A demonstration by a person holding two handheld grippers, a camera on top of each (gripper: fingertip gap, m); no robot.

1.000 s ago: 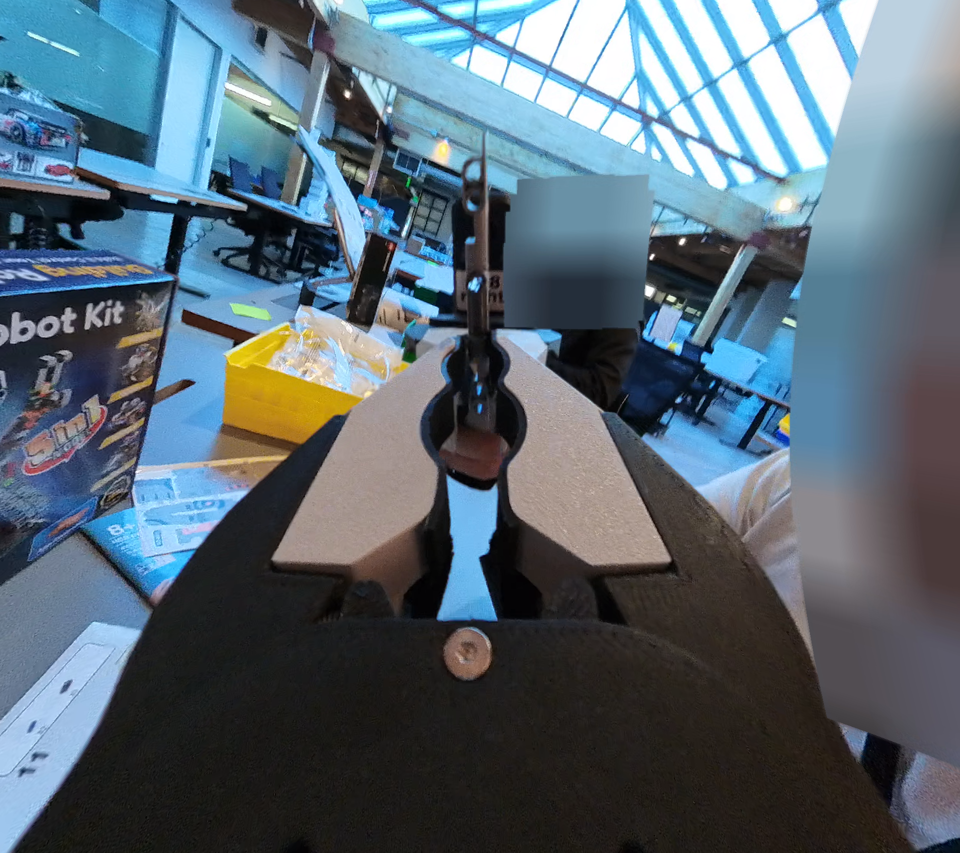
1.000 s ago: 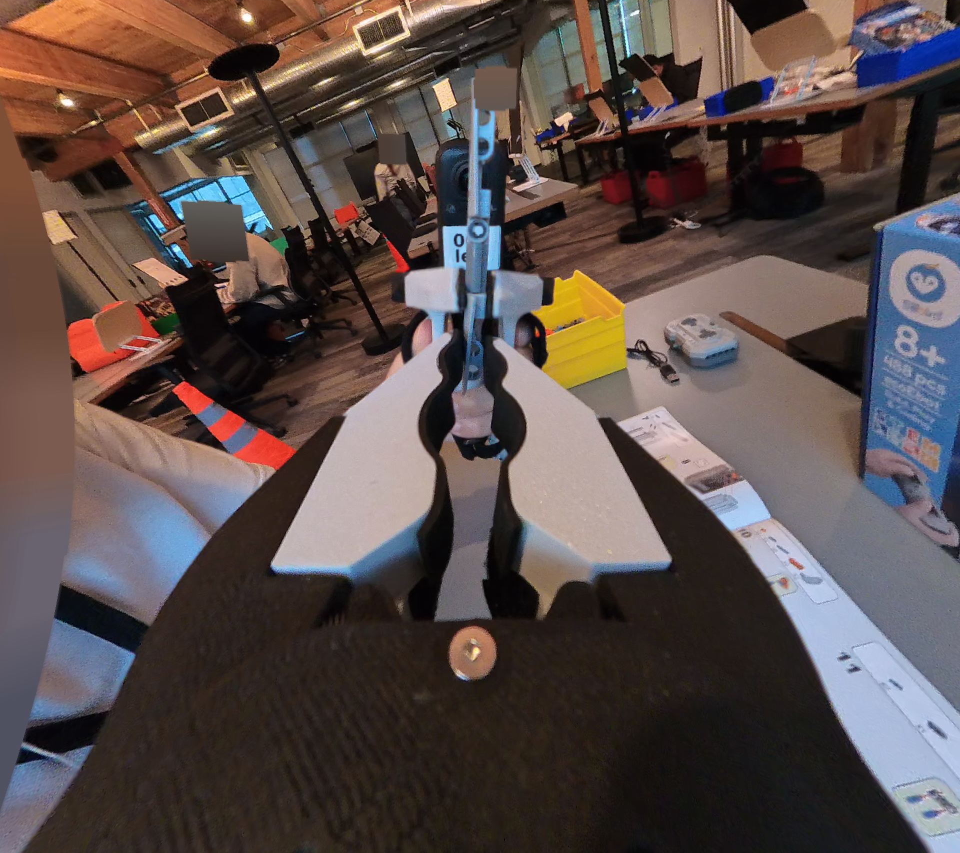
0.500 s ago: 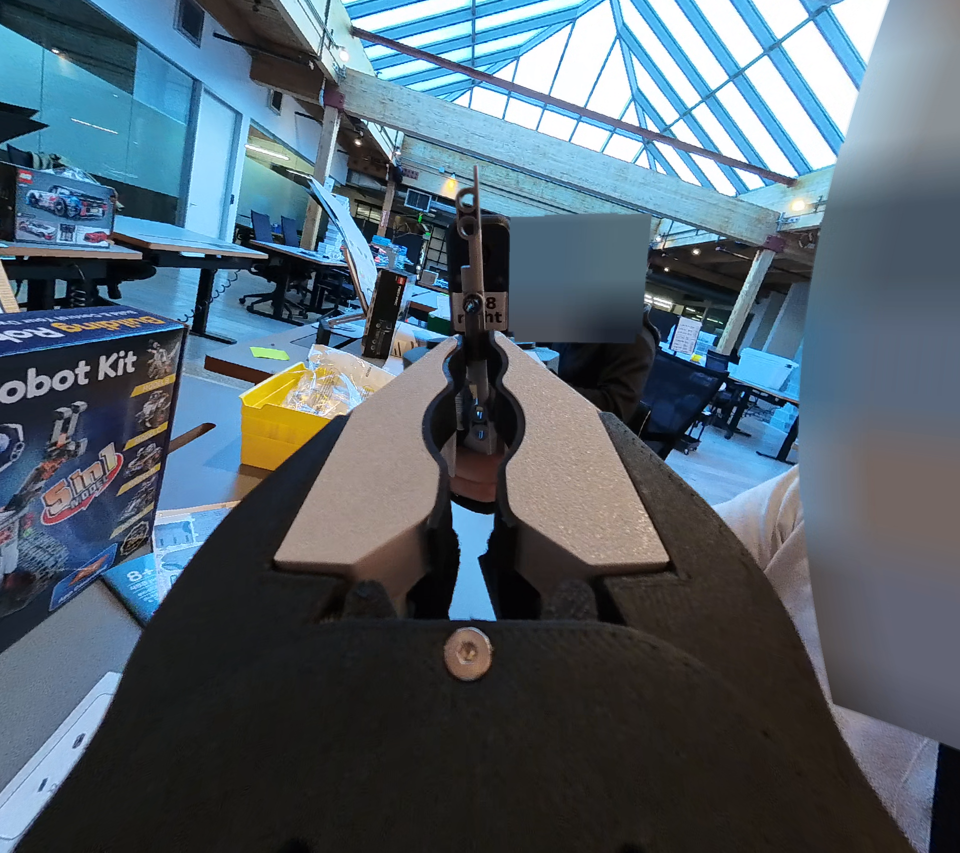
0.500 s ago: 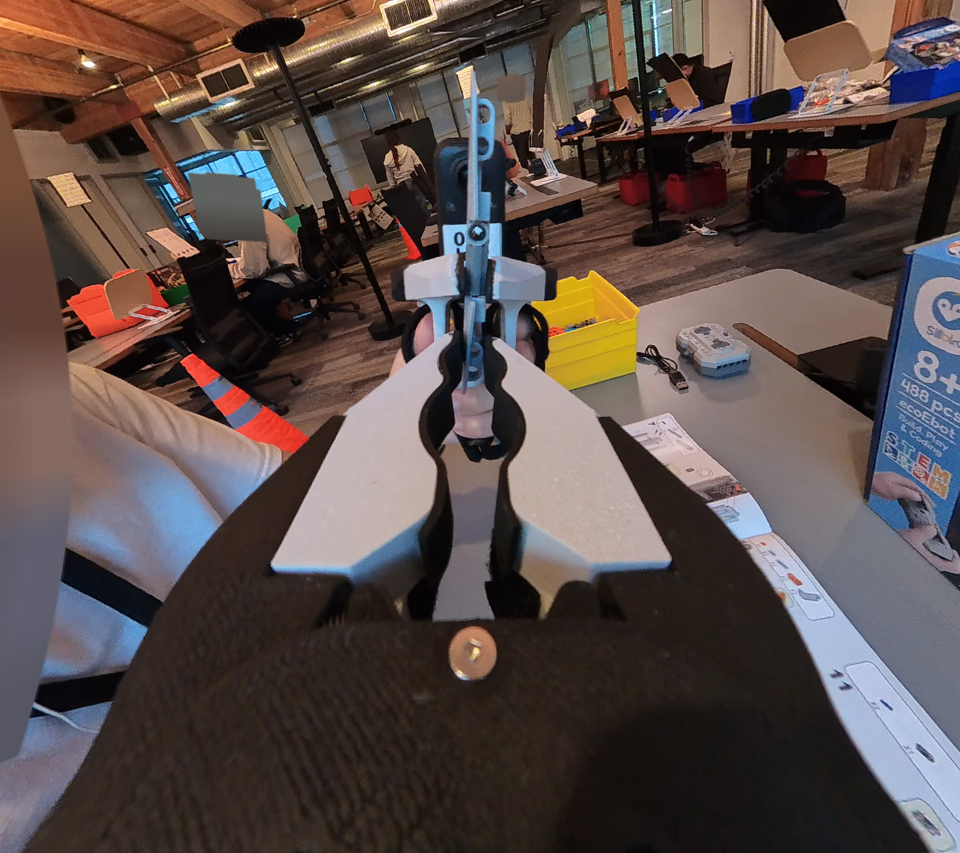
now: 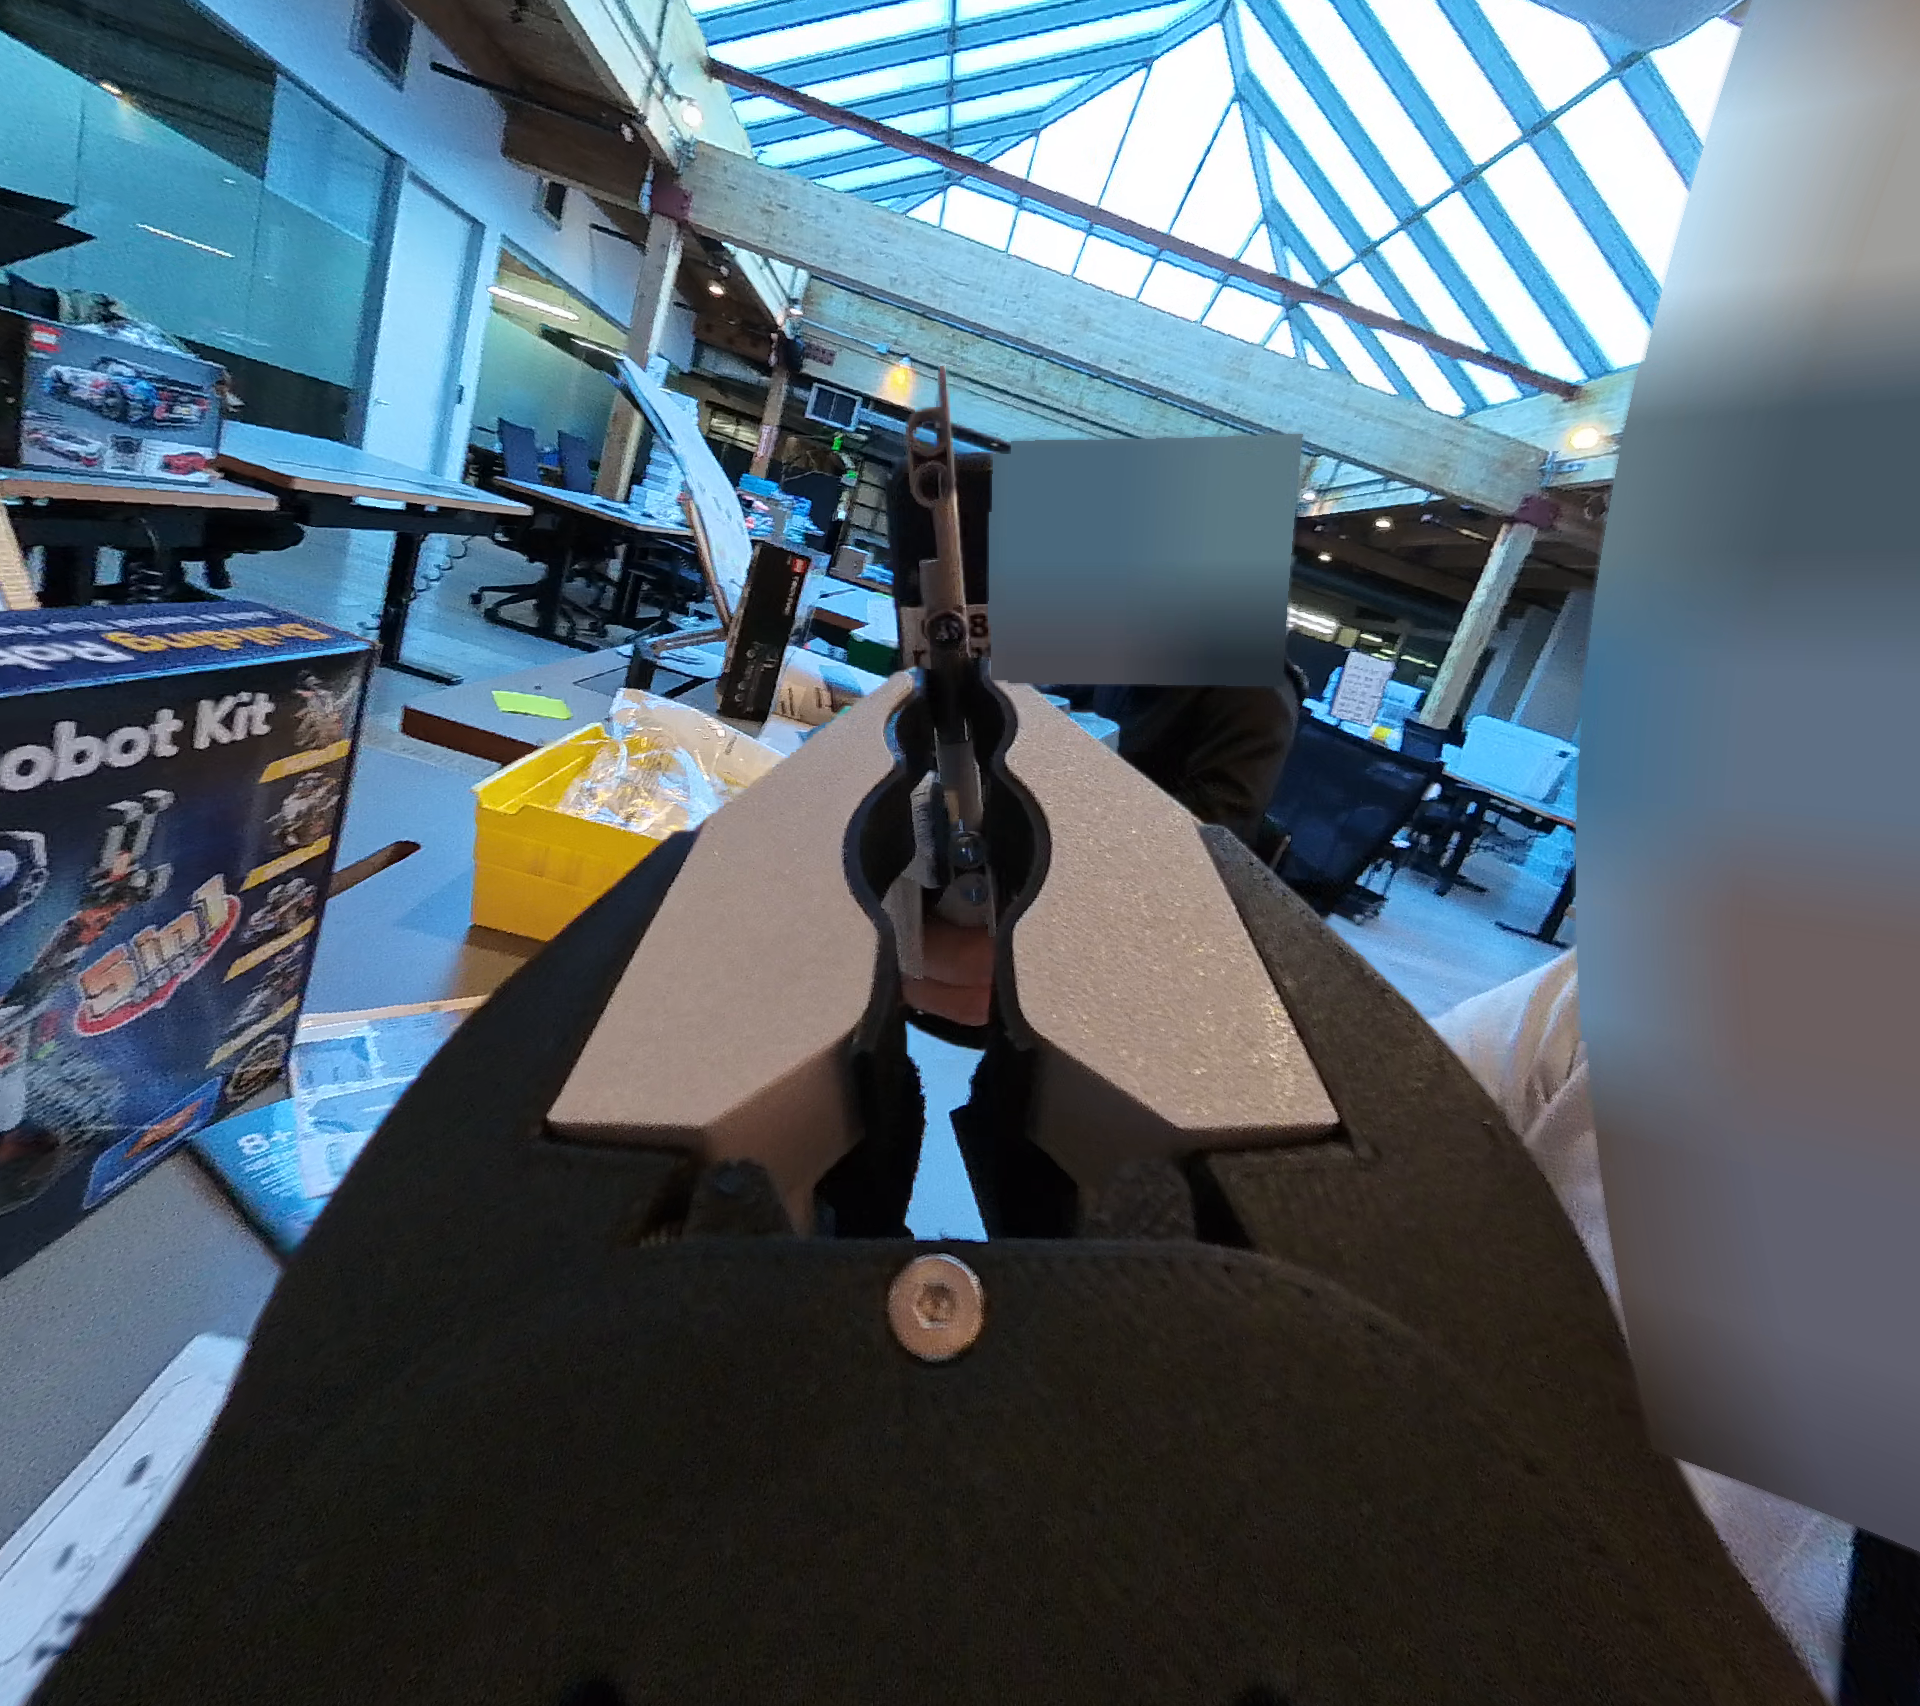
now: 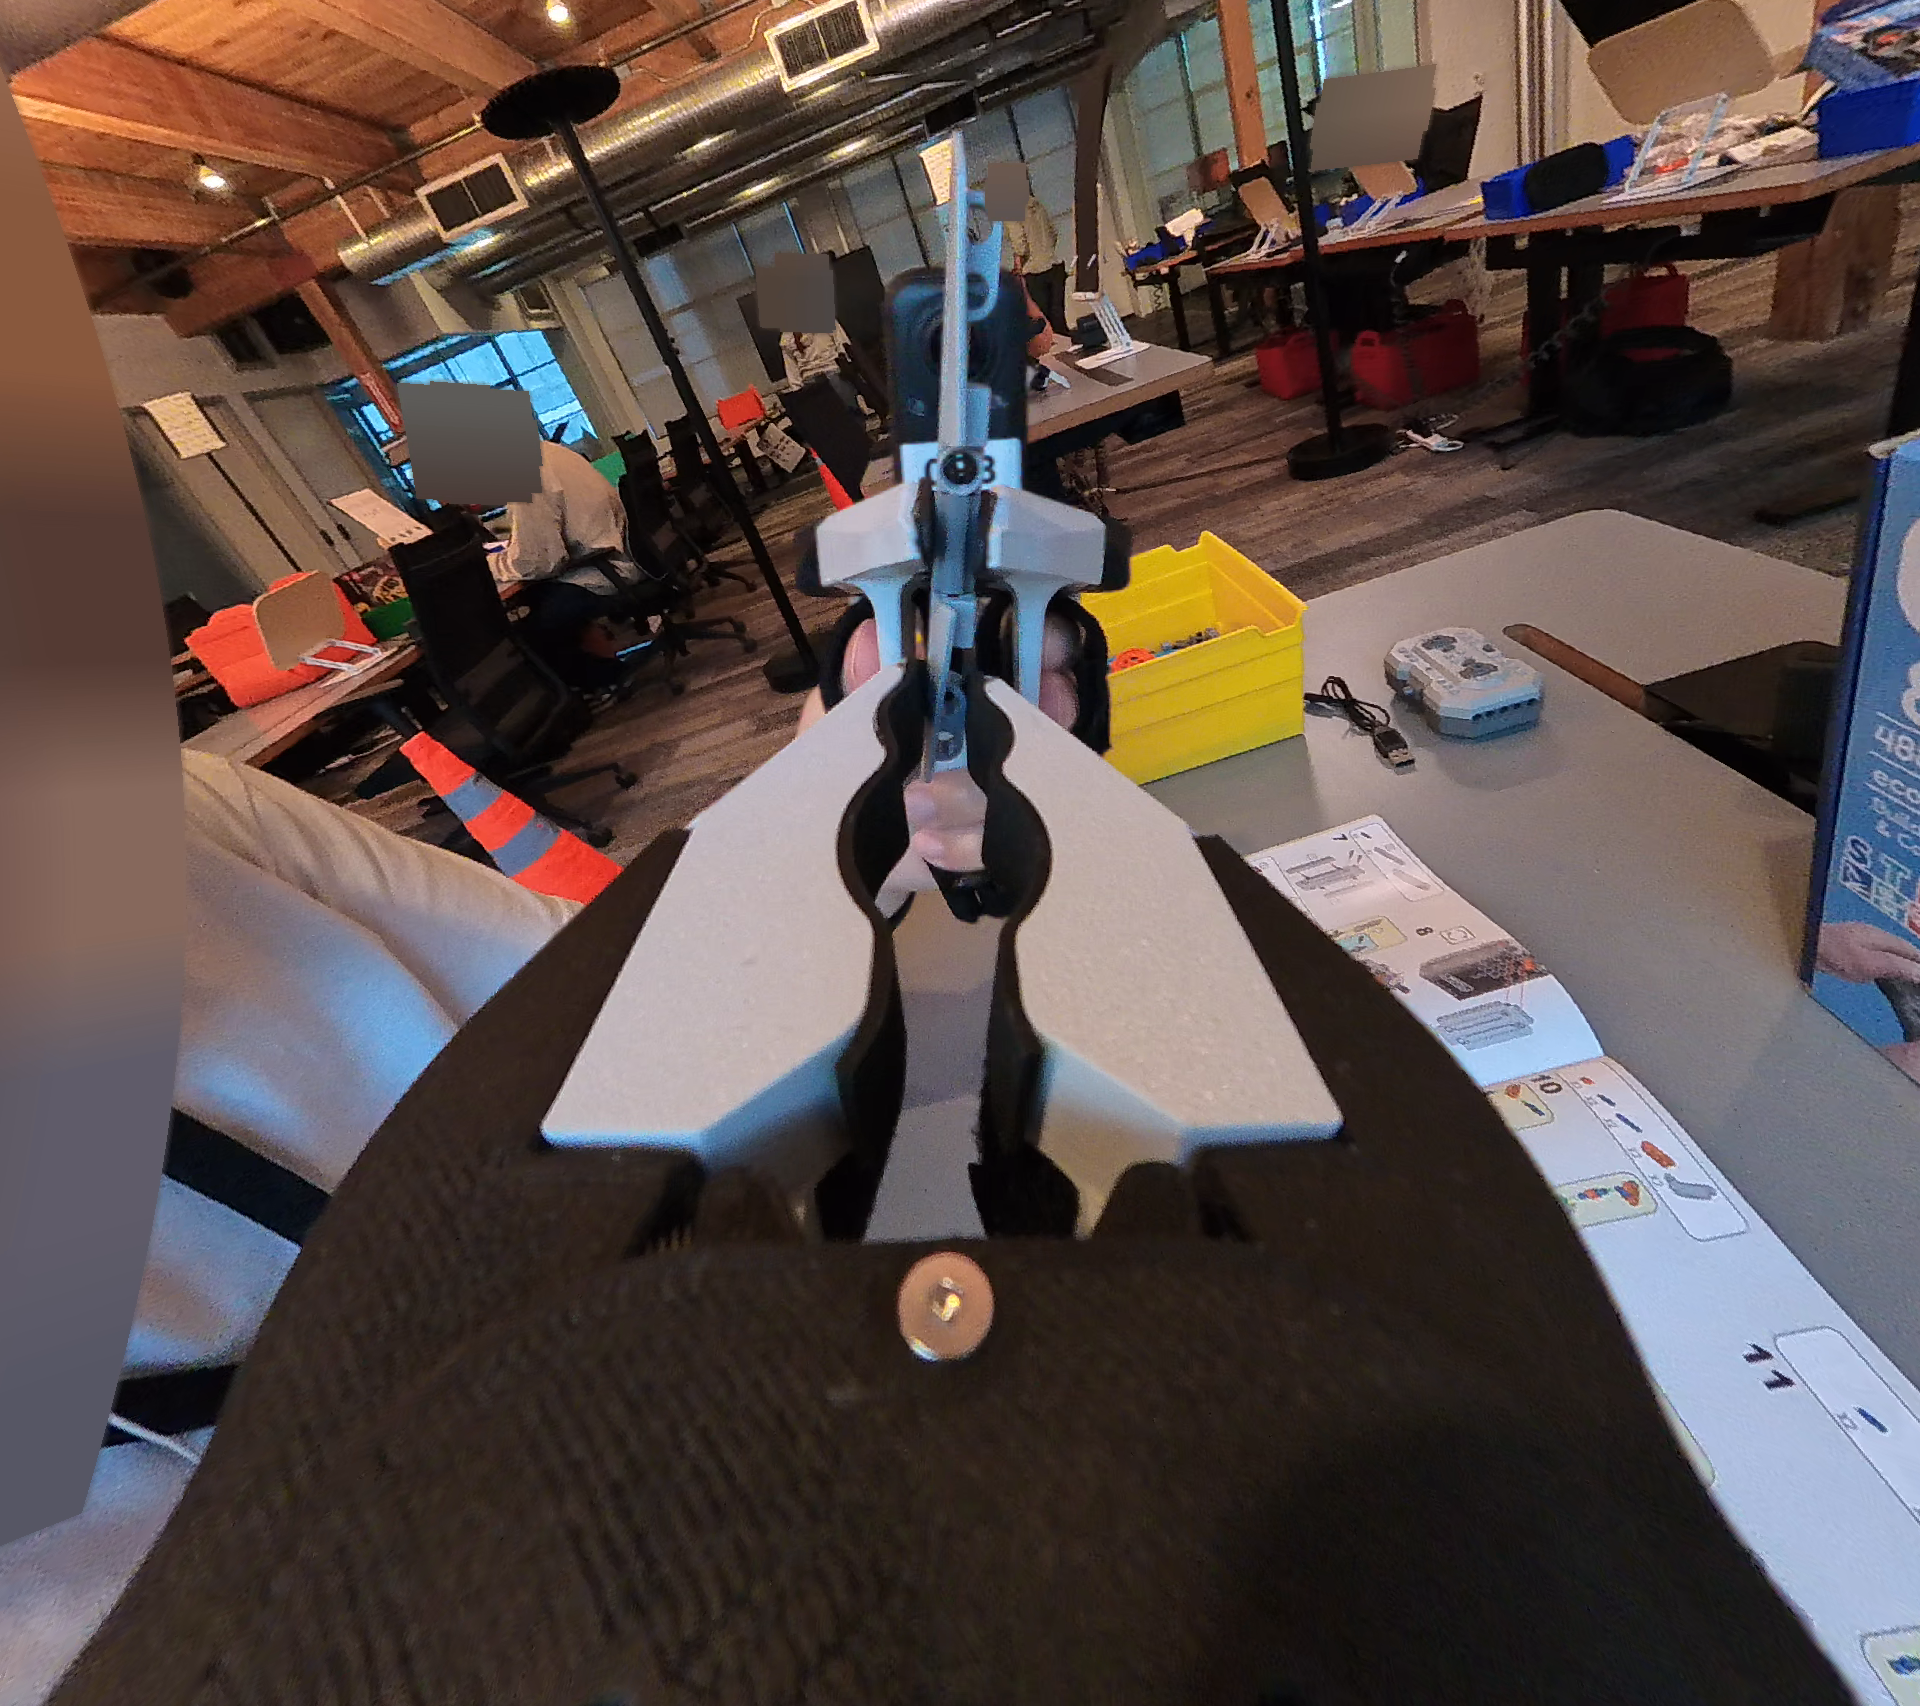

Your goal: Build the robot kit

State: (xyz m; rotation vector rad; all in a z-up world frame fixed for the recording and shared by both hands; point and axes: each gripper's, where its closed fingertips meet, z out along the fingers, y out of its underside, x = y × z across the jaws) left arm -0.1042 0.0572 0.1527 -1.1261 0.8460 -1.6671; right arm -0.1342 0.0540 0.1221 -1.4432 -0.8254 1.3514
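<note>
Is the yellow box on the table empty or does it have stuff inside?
It has stuff inside. In the right wrist view, the yellow bin shows small coloured pieces just under its rim. How full it is, I cannot tell.

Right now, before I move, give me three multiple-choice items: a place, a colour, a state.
1. The grey control box lies: A on the table, right of the bin; B inside the bin; C on the floor.
2. The nearest bin is: A red; B green; C yellow.
3. The right gripper is: A wide open; B shut on the grey beam; C shut on nothing.
A, it sits on bare tabletop; C, its walls are yellow; B, the jaws pinch the beam.
</note>
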